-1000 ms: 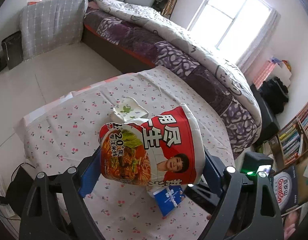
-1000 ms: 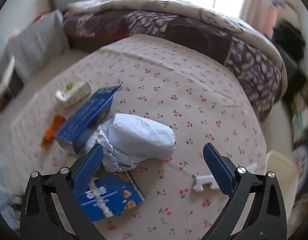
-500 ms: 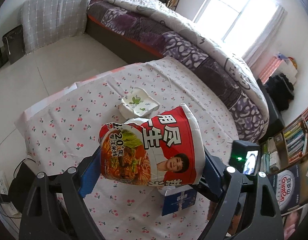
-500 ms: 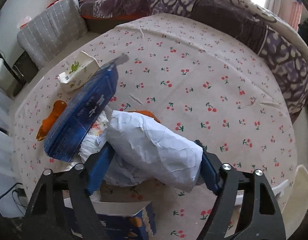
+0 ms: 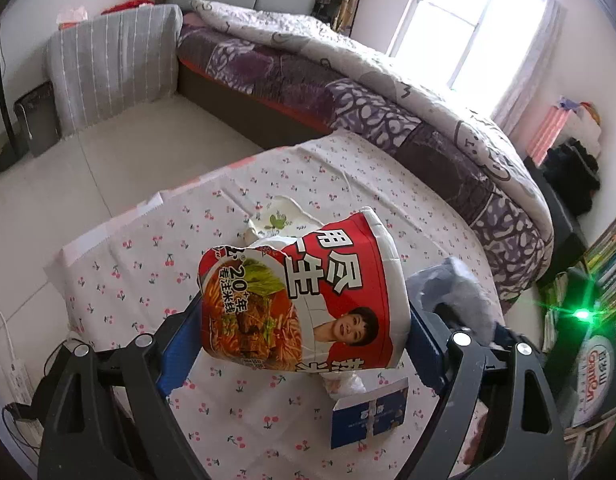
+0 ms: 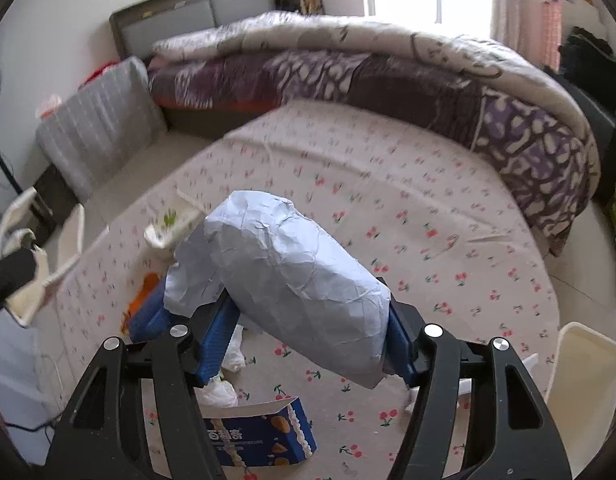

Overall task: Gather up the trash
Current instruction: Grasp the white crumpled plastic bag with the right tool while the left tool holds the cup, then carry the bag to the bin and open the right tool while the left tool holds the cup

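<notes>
— Since both hands are loaded, where does everything sit relative to the bench (image 6: 447,208)?
— Above it. Right gripper (image 6: 308,336) pinches the crumpled paper bag (image 6: 296,288), long axis slanting across its fingers; left gripper (image 5: 304,344) pinches the noodle cup (image 5: 304,296) — blue carton (image 6: 260,436) lies beneath.

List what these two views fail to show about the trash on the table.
- Left wrist view: the noodle cup hides the table behind it and most of the white carton.
- Right wrist view: the paper bundle covers most of the orange wrapper; the blue box is partly hidden by the right gripper.
</notes>
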The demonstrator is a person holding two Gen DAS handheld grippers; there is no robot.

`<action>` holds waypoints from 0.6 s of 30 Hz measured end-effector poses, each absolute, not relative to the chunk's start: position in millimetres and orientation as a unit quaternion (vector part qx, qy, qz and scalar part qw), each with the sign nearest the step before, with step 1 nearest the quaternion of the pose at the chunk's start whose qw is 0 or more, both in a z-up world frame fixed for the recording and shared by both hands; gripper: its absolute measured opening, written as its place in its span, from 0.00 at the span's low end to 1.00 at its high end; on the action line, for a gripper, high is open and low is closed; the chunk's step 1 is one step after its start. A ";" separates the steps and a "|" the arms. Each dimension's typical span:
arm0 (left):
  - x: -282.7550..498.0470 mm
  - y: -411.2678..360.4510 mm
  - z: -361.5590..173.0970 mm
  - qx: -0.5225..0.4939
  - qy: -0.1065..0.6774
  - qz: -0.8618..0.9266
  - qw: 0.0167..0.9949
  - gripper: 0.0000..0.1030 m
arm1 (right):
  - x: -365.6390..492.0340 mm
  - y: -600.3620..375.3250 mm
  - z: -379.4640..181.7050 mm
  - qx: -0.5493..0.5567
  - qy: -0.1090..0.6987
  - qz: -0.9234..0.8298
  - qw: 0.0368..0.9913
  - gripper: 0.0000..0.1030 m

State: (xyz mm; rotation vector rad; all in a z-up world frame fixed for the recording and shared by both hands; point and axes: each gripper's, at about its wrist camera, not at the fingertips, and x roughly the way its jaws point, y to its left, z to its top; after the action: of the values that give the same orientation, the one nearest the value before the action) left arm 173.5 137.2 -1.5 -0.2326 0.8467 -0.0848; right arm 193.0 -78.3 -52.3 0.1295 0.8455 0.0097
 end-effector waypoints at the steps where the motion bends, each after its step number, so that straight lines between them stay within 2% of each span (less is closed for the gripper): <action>1: 173.1 135.4 -0.4 -0.110 0.406 -0.040 0.906 0.83 | 191.0 -80.3 -49.1 0.066 0.404 0.002 0.912 0.60; 18: 163.1 79.6 11.3 -0.044 0.354 -0.040 0.933 0.83 | 152.5 -124.4 -17.5 0.091 0.352 -0.068 0.929 0.61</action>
State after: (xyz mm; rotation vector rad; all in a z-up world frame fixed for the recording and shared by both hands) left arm 163.1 79.6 11.3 -0.0897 0.7245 -0.0808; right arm 152.5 -124.4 -17.5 0.1873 0.7208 -0.1400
